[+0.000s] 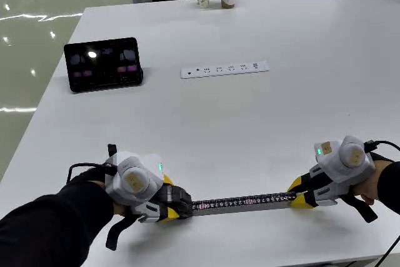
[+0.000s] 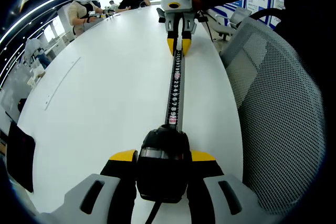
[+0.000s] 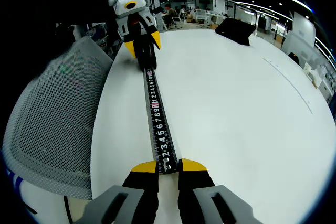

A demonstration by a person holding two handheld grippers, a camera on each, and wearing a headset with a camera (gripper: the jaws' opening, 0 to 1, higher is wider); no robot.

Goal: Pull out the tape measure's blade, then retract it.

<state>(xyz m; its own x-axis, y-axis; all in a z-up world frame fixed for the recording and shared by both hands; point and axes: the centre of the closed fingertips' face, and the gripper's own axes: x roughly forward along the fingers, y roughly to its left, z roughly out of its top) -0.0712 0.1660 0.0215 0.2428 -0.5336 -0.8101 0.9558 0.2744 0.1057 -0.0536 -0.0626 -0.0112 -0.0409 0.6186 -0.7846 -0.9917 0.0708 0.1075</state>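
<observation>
left tongs (image 2: pixel 163 156) gripping black tape measure case (image 1: pixel 178 199), right tongs (image 3: pixel 168 166) pinching end of blade (image 3: pixel 156 114), numerals 1-9 legible

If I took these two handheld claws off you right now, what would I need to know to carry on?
The left gripper is shut on the tape measure case.
The right gripper is shut on the tip of the blade.
The blade runs straight between them, low over the white table.
Done: blade pulled out.
Left: feed the blade back into the case.
</observation>
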